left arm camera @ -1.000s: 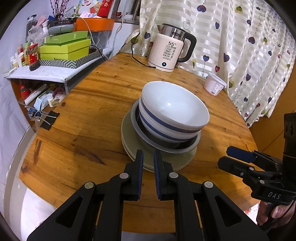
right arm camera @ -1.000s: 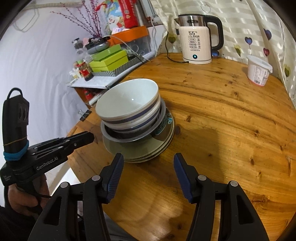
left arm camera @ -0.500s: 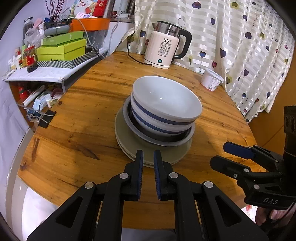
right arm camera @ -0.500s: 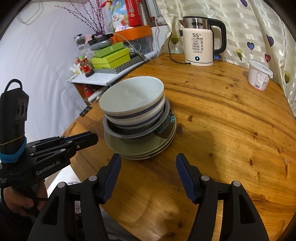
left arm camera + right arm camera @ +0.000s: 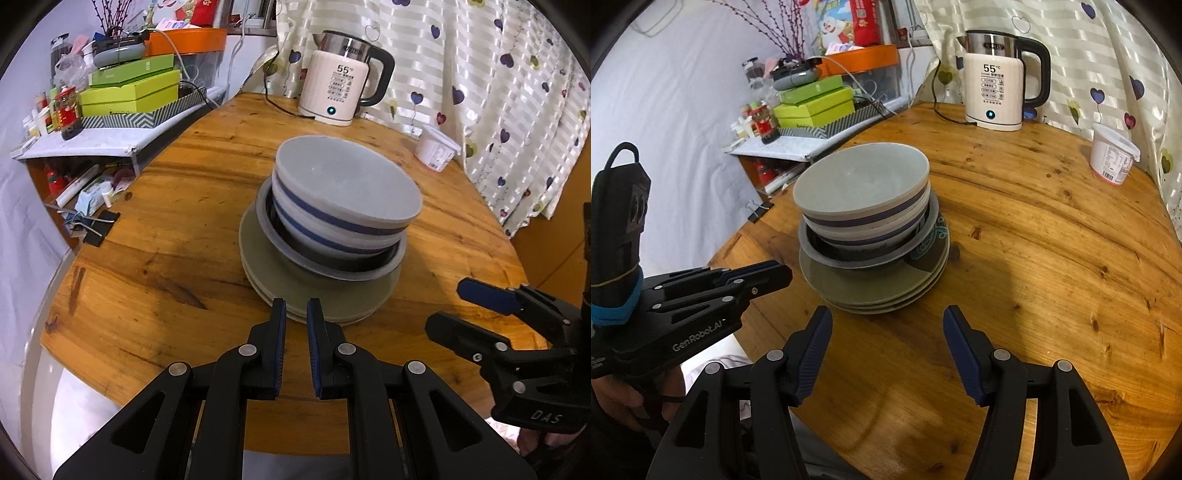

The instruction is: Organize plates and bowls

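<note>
My left gripper [image 5: 296, 314] had its jaws nearly closed, empty, just short of the plates [image 5: 317, 291]. My right gripper [image 5: 887, 321] had jaws that had just been widening, nothing between them. Plate count was hard to tell. Two blue-banded bowls [image 5: 864, 199] sat nested in a grey dish [image 5: 925, 238] on the plates, mid-counter [image 5: 1034, 258]. Top bowl was empty.

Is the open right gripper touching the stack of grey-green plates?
Apart. In the right wrist view, bare wooden table shows between the right gripper and the stack of plates.
</note>
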